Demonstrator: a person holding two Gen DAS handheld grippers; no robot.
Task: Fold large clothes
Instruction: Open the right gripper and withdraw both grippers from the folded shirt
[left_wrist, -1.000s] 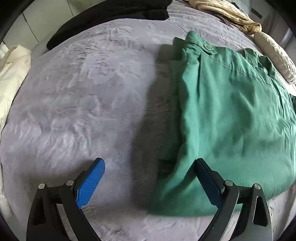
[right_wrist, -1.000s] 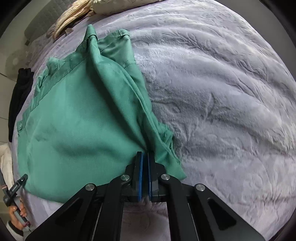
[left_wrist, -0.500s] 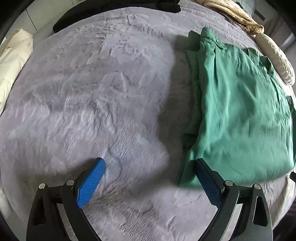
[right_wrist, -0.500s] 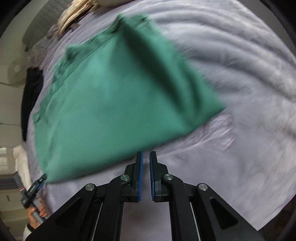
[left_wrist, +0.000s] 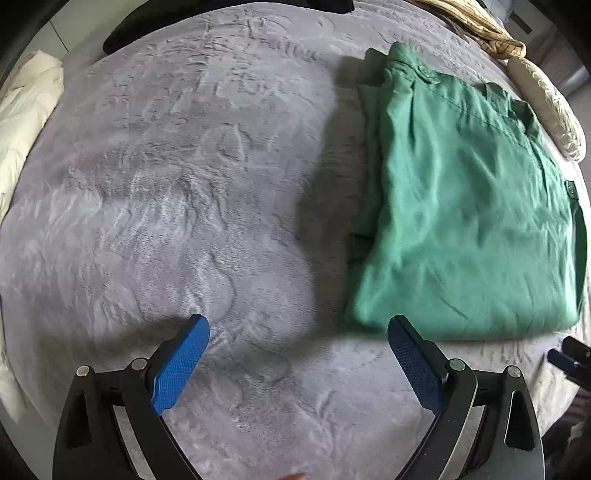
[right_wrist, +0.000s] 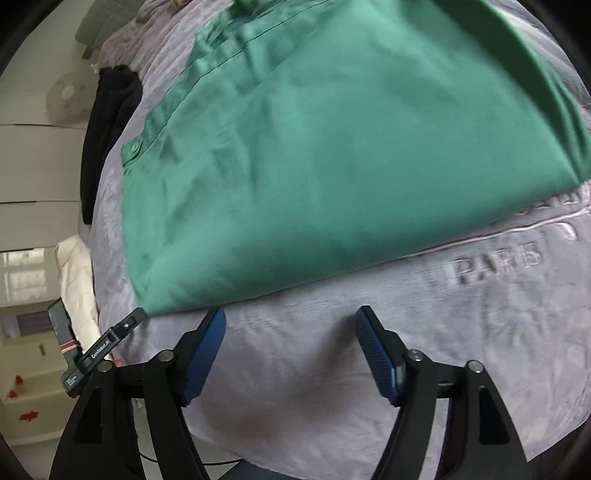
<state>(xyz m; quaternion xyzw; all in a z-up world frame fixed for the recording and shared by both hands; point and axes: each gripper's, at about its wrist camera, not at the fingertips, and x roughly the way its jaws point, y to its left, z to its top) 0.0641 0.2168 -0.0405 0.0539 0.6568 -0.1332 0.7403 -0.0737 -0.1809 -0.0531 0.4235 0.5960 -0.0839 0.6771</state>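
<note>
On the grey bedspread (left_wrist: 184, 184) lies the green garment (left_wrist: 472, 221), folded flat into a rectangle, so both tools hang free. Left gripper (left_wrist: 299, 365) spread wide over bare blanket, nothing between jaws. Right gripper (right_wrist: 291, 354) opening, empty, just short of the garment's near edge; fold probably finished.

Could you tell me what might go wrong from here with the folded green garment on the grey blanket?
1. The green garment has a loose layer poking out along its left edge, so the next fold may come out uneven.
2. The right tool is opening with nothing between its fingers, right beside the near hem; it could snag that hem.
3. The plush grey blanket might get pinched along with the cloth.
</note>
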